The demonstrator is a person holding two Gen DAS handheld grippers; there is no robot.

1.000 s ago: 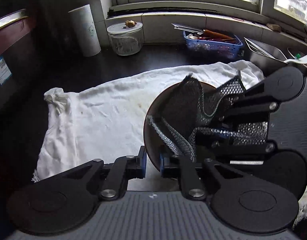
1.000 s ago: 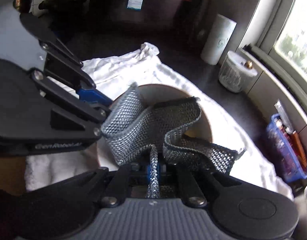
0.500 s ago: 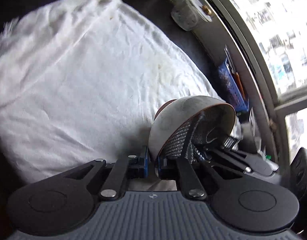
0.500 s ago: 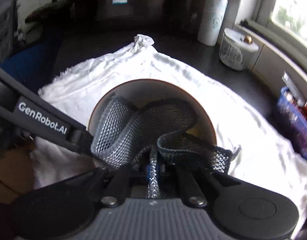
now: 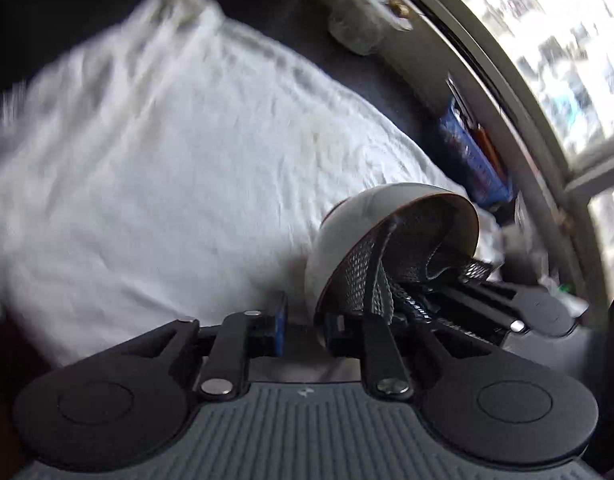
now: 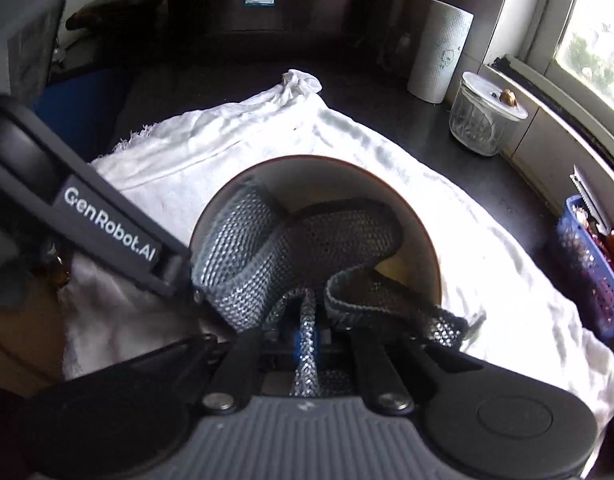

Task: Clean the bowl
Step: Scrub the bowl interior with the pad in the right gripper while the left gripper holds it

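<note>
Now the bowl [image 6: 319, 184] stands tipped on its side on the white cloth [image 6: 227, 136] that covers the dark worktop [image 6: 387, 92], its mouth turned toward the right gripper [image 6: 307, 344]. That gripper's jaws are clenched on a strip of the silver mesh scrubbing cloth [image 6: 267, 240], whose folds fill the lower half of the bowl's inside and spill over the rim toward the camera. In the left wrist view, the left gripper [image 5: 303, 328] sits at the bowl's [image 5: 371, 216] near rim; its jaws have just been opening and now stand apart, with the rim edge between them, one pad clear of the grey outer wall and the other hard to judge, so the hold looks released. The mesh cloth [image 5: 363, 272] shows inside the bowl there too, and the white cloth [image 5: 147, 160] is blurred. Farther back stand a paper towel roll [image 6: 441, 52] and a lidded glass jar [image 6: 483, 120], with a blue basket [image 6: 587, 256] beside the window sill.
</note>
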